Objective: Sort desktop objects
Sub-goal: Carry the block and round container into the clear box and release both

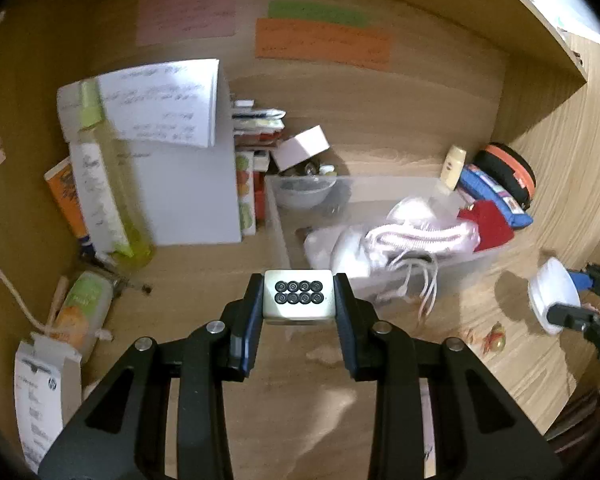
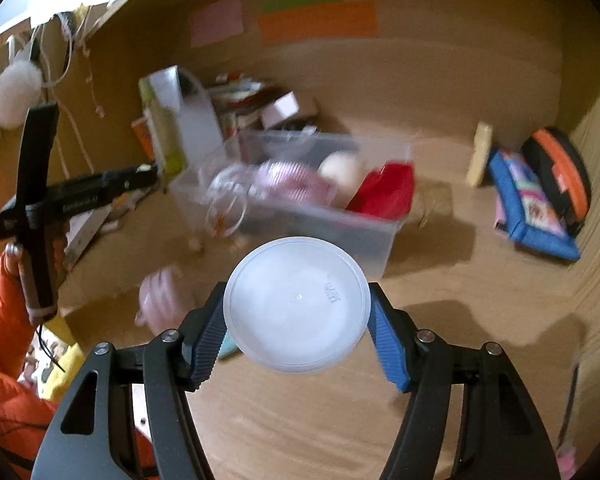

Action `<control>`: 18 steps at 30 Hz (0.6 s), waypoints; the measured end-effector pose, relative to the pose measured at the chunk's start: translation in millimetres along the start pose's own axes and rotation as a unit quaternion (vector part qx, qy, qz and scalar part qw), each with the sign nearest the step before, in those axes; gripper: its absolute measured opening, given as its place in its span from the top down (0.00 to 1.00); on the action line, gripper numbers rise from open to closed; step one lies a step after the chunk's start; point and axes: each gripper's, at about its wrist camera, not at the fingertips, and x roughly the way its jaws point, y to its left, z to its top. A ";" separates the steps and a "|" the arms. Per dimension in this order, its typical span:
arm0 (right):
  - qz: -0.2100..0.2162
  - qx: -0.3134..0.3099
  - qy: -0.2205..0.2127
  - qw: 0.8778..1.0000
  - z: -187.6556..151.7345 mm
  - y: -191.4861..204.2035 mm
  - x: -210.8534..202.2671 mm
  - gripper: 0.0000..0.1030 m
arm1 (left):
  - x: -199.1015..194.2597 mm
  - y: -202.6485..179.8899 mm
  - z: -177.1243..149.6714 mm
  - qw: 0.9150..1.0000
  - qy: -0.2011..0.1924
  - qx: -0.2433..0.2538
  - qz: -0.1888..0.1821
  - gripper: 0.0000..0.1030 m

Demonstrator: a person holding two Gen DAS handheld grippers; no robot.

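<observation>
A small cream-white tile [image 1: 299,297] marked with eight dark rings in two rows sits clamped between the blue pads of the left tongs [image 1: 299,300], lifted clear of the wooden table [image 1: 204,264]. The right tongs [image 2: 296,316] are closed on the rim of a round, translucent white plastic lid [image 2: 297,305], also held above the table; seen from the left wrist camera, that lid [image 1: 553,294] appears at the far right edge.

Just beyond both pairs of tongs stands a clear plastic bin [image 1: 456,270]. Inside it lie a pale pink and white sneaker [image 1: 384,240] with laces spilling over the near wall, a red item [image 1: 486,222] at the right end, and a small grey bowl [image 1: 306,192] at the back left corner.

Left of the bin, a white folder or box [image 1: 188,188] stands upright with a handwritten sheet [image 1: 160,100] on top, and a tall yellow-green bottle [image 1: 112,176] leans in front of it. Behind, a stack of books [image 1: 256,120] and a small white box [image 1: 302,146] rest against the back wall.

Right of the bin are a small cream bottle [image 1: 454,166], a blue pouch [image 1: 496,196] and a black and orange round case [image 1: 512,172].

Pink [image 1: 186,14], green [image 1: 318,12] and orange [image 1: 322,42] paper notes are stuck to the wooden back wall. An orange sleeve [image 2: 0,340] shows at the lower left of the right wrist view.
</observation>
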 end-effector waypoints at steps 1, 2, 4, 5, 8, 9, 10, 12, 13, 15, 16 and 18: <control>-0.002 0.000 -0.006 1.000 5.7 -2.5 -0.3 0.39 | 1.1 -1.2 2.5 1.000 -0.001 0.001 -0.001 0.68; -0.004 0.003 -0.012 1.000 12.6 -6.3 -0.4 0.39 | 3.7 -3.1 6.7 1.000 -0.003 0.003 -0.003 0.68; -0.004 0.005 -0.021 1.000 22.8 -9.4 0.0 0.39 | 8.1 -4.9 12.7 1.000 -0.006 0.004 -0.005 0.68; -0.004 0.004 -0.028 1.000 29.0 -10.3 0.5 0.39 | 11.3 -5.4 16.4 1.000 -0.008 0.004 -0.006 0.68; -0.002 -0.004 -0.040 0.999 44.8 -10.8 5.0 0.39 | 20.4 -6.0 27.6 1.000 -0.011 -0.001 -0.014 0.68; -0.001 -0.005 -0.043 0.999 51.2 -10.8 8.8 0.39 | 23.5 -6.4 31.8 1.000 -0.013 -0.002 -0.017 0.68; 0.001 -0.006 -0.044 0.999 56.1 -10.3 12.3 0.39 | 26.4 -6.8 35.6 1.000 -0.014 -0.003 -0.019 0.68; 0.007 -0.006 -0.044 0.999 67.1 -9.1 22.8 0.39 | 33.0 -8.1 43.4 1.000 -0.016 -0.006 -0.025 0.68; 0.009 -0.006 -0.043 0.999 71.0 -8.1 27.5 0.39 | 36.3 -8.6 46.0 0.999 -0.016 -0.008 -0.029 0.68; 0.014 -0.008 -0.041 0.999 79.4 -5.2 39.0 0.39 | 43.0 -9.5 50.4 0.999 -0.016 -0.011 -0.034 0.68; 0.016 -0.008 -0.039 0.999 82.4 -3.9 44.1 0.39 | 46.1 -9.7 52.1 0.999 -0.015 -0.013 -0.037 0.68; 0.021 -0.011 -0.034 0.999 87.9 -0.2 56.7 0.39 | 53.3 -9.2 55.7 0.999 -0.012 -0.018 -0.041 0.68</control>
